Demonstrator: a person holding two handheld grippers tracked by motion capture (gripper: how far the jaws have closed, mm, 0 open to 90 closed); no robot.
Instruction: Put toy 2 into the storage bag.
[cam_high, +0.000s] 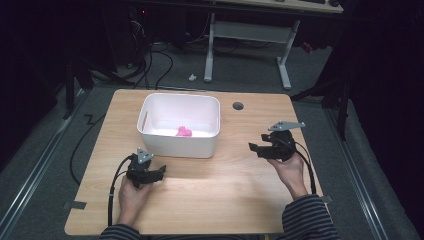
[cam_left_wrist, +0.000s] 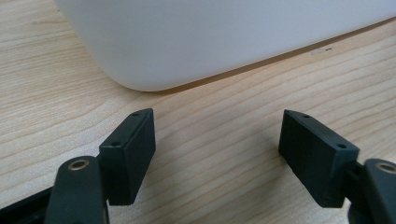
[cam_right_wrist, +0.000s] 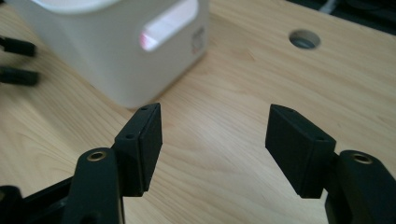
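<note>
Here, a light wooden desk (cam_high: 200, 200) is seen from above, with a person's two hands coming in from the near edge. A white plastic bin (cam_high: 179, 125) stands toward the far side of the desk, left of centre, and a small pink object (cam_high: 184, 131) lies inside it. The left claw (cam_high: 161, 171) sits just near the bin's near wall, its jaws spread wide apart with nothing between them but bare wood. The right claw (cam_high: 255, 147) hovers to the right of the bin, also wide open and holding nothing. A round cable hole (cam_high: 238, 106) is set in the desk beyond the bin's far right corner. Dark floor and cables lie beyond the desk.
</note>
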